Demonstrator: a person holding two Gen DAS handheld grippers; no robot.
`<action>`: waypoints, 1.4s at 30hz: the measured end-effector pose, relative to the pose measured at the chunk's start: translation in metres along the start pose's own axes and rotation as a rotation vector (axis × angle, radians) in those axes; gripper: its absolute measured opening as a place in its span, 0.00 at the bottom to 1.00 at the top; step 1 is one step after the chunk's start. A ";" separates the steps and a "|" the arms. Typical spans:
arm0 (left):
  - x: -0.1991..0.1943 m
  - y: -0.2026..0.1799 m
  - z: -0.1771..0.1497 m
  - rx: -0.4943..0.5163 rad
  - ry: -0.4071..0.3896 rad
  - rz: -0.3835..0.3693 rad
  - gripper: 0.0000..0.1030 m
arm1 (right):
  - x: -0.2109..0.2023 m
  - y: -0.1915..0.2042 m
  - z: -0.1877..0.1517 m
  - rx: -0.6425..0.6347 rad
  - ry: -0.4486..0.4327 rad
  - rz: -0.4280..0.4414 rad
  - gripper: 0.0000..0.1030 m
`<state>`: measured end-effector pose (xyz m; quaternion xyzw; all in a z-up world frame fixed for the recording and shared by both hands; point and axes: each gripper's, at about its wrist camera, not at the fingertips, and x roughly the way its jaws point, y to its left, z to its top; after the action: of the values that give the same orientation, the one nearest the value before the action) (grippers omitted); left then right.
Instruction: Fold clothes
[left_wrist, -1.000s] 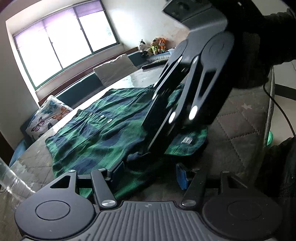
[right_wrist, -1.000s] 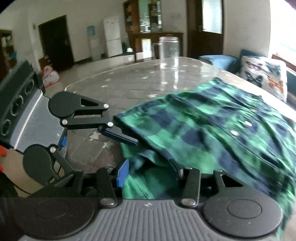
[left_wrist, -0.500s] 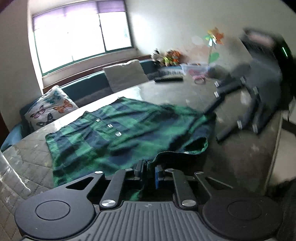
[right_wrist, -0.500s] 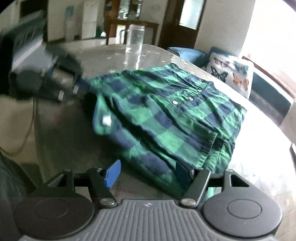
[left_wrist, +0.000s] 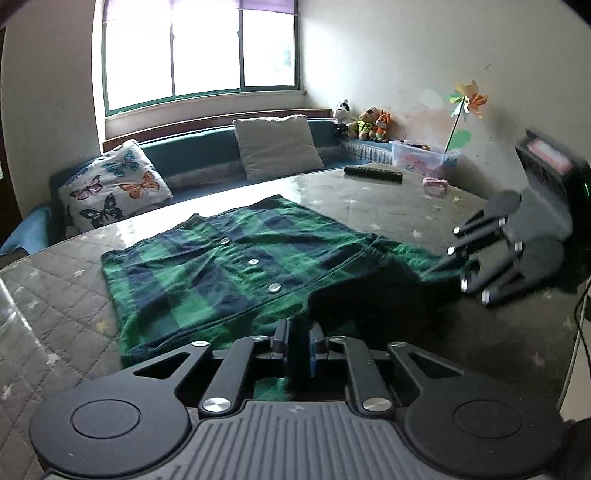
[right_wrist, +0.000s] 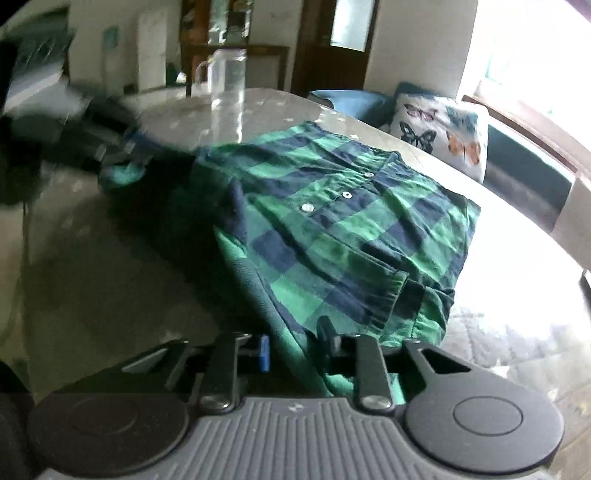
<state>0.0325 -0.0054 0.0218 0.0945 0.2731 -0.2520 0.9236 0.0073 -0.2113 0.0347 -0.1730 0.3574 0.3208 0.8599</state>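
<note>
A green and navy plaid shirt lies buttoned on the quilted table, also in the right wrist view. My left gripper is shut on the shirt's near edge. My right gripper is shut on a fold of the shirt's edge at the other end. In the left wrist view the right gripper shows at the right, its fingers on the cloth. In the right wrist view the left gripper shows blurred at the far left, holding a corner. The cloth between them is lifted off the table.
A glass jar stands on the table beyond the shirt. A remote and a pink item lie at the table's far side. A bench with cushions runs under the window. The table edge and a cable are at right.
My left gripper closed on the shirt edge a second ago. My right gripper moved away to the shirt's other end and closed on it. The two grippers are now far apart.
</note>
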 end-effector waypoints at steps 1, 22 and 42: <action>-0.005 0.000 -0.004 0.003 -0.005 -0.001 0.19 | -0.001 -0.004 0.002 0.027 -0.005 0.011 0.17; -0.018 0.000 -0.068 0.243 0.116 0.220 0.37 | -0.015 -0.024 0.028 0.198 -0.097 0.010 0.13; -0.150 -0.031 -0.027 0.090 -0.175 0.192 0.06 | -0.129 0.022 -0.007 0.208 -0.280 -0.007 0.06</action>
<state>-0.1042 0.0383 0.0813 0.1390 0.1695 -0.1816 0.9586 -0.0804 -0.2540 0.1226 -0.0380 0.2648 0.3002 0.9156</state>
